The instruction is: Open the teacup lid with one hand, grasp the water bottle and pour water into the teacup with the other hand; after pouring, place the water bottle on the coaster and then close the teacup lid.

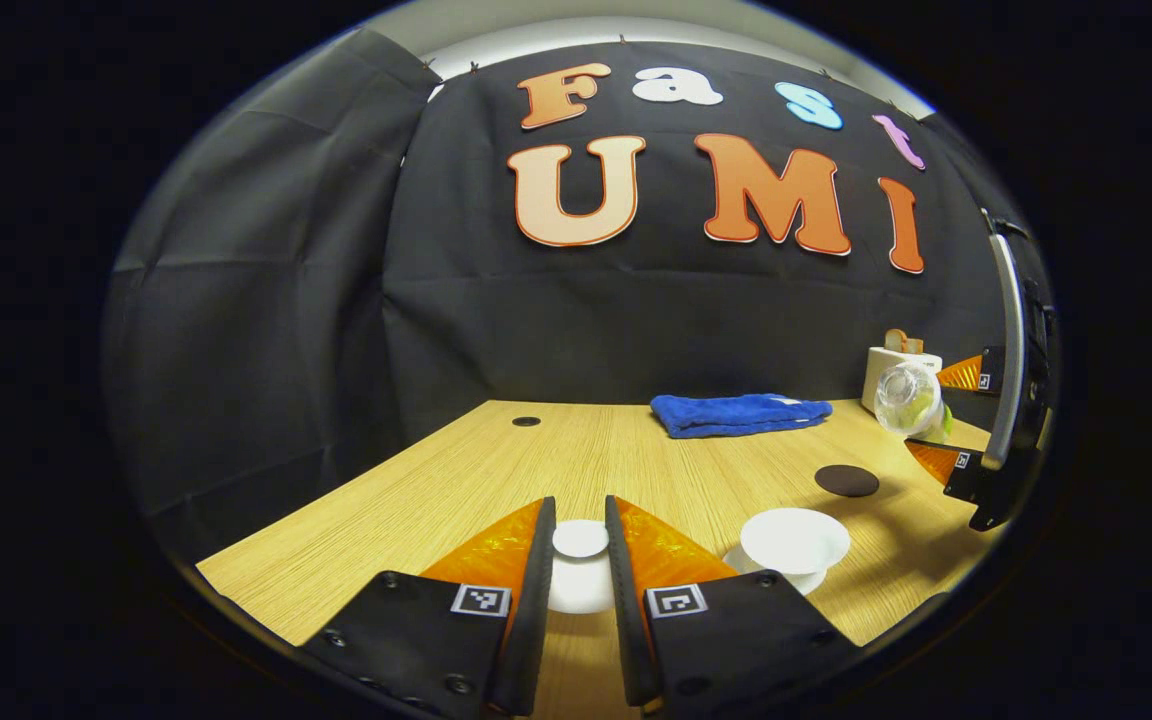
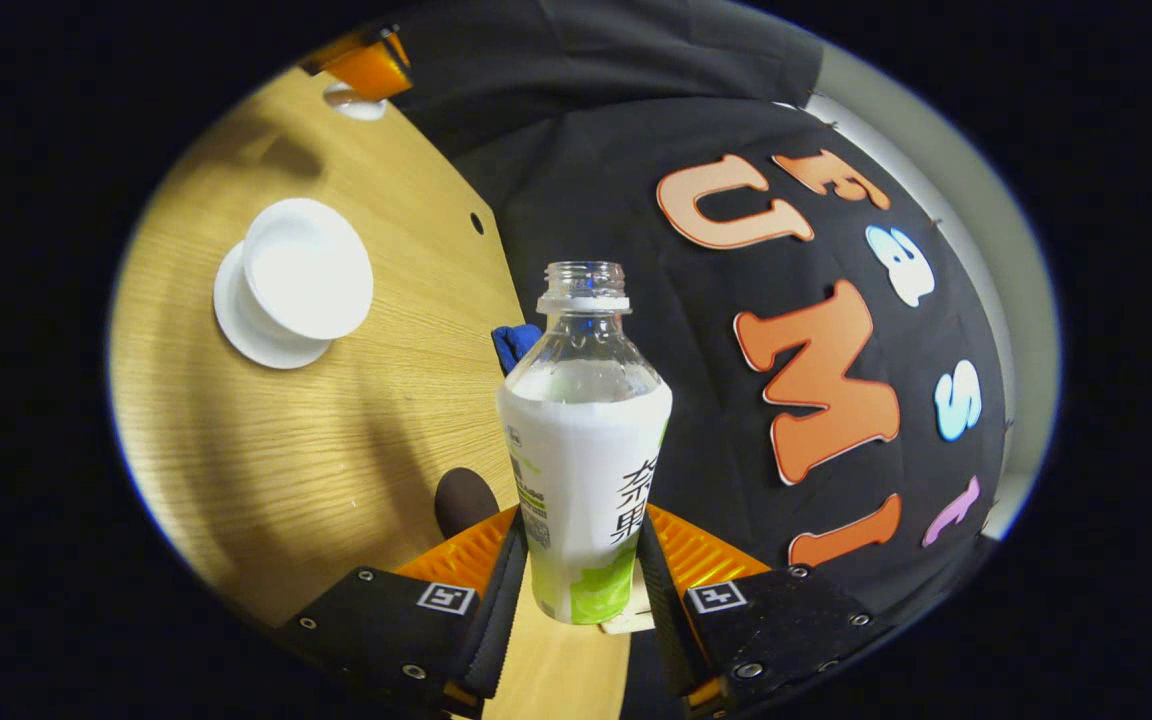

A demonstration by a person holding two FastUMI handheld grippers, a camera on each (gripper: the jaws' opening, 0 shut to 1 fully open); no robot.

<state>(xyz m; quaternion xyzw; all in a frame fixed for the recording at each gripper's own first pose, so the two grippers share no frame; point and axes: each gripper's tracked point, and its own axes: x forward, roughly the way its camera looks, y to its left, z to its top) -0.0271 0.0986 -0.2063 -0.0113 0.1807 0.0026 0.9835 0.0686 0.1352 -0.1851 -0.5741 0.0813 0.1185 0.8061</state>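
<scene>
Left gripper [image 1: 581, 550] clenches the lid [image 1: 580, 540]; right gripper [image 2: 584, 570], grasping the tilted bottle [image 2: 584, 440], should aim at the teacup [image 2: 306, 268] at ten o'clock.

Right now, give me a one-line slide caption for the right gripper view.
Right gripper, jaws shut on an uncapped clear plastic water bottle, tilts it toward the open white ceramic teacup on the light wooden table.

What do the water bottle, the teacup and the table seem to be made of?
Water bottle: probably clear plastic, see-through at the neck, with a glossy printed label wrap. Teacup: looks like white glazed ceramic, smooth and plain, though plastic is possible. Table: light wood or wood-look laminate, with fine straight grain lines and a matte surface.
</scene>
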